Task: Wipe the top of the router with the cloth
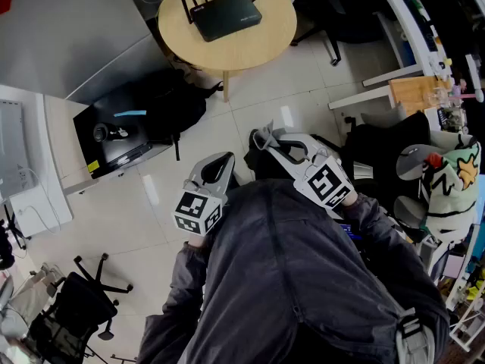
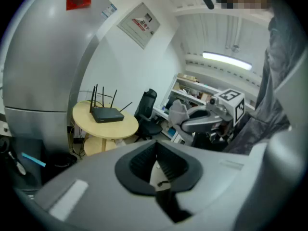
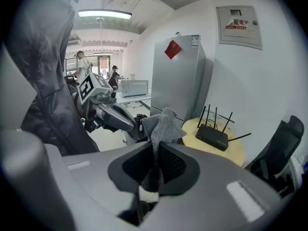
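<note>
Gripping a grey cloth [image 3: 161, 124], the right claw [image 3: 156, 162] has its jaws shut on the cloth's lower part, and the loose upper end stands up in a crumpled tuft above them. Beside it, the left claw [image 2: 156, 165] is closed down to a sliver that shows only floor, with nothing in it. In the head view both claws are held close in front of the person's dark jacket [image 1: 303, 279], the right one a little further forward. The two are near each other but not touching.

The router [image 1: 226, 15] is well apart from both claws, straight ahead and slightly left. It lies flat on a round wooden table [image 1: 269, 40] with its antennas raised along the far side. It sits on the left part of the tabletop, which leaves bare wood on its near and right sides up to the rim.

Between the claws and the table runs a stretch of pale tiled floor [image 1: 254, 101] with nothing standing on it. To the left of this stretch, a black case [image 1: 121, 139] lies on the floor near the table's leg, with a grey fridge [image 3: 178, 76] behind it against the wall. To the right stand a black office chair [image 3: 281, 148] just beside the table and a cluttered white desk [image 1: 409, 21] beyond it.
</note>
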Motion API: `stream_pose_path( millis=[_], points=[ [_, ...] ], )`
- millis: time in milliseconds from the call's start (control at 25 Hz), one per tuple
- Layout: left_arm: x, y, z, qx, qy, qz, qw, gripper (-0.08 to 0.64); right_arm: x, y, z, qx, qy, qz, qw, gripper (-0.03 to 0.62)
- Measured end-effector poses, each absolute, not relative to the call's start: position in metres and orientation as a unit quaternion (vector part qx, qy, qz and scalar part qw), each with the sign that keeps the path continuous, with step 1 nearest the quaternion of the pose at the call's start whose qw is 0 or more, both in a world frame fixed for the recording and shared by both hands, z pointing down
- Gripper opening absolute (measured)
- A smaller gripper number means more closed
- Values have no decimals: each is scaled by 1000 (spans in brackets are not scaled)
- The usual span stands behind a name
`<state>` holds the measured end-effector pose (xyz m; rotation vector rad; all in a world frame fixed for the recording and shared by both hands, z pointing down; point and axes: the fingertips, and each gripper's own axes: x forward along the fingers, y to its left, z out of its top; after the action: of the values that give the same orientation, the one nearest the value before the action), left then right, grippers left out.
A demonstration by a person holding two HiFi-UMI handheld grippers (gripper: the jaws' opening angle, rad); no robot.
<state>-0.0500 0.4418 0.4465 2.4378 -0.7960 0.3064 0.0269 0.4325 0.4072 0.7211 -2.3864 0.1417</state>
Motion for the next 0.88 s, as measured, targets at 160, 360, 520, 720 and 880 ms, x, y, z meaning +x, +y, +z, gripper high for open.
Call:
stream_pose_path(
  millis=[160,360,520,720,880],
  points=[
    [-14,413,454,910,-282,113,284,0,52,400,423,264,-909,57,318,29],
    [26,357,460,903,-285,131,293,0,88,346,440,254,-912,68,314,29],
    [57,306,448,903,-291,141,283,0,115,291,435,254,-919,66,295,29],
    [98,259,445,904,-286,160,274,0,146,237,436,267,-921,71,273,29],
    [120,237,443,901,-287,167,280,0,170,213,439,276,-920,92,264,29]
  ],
)
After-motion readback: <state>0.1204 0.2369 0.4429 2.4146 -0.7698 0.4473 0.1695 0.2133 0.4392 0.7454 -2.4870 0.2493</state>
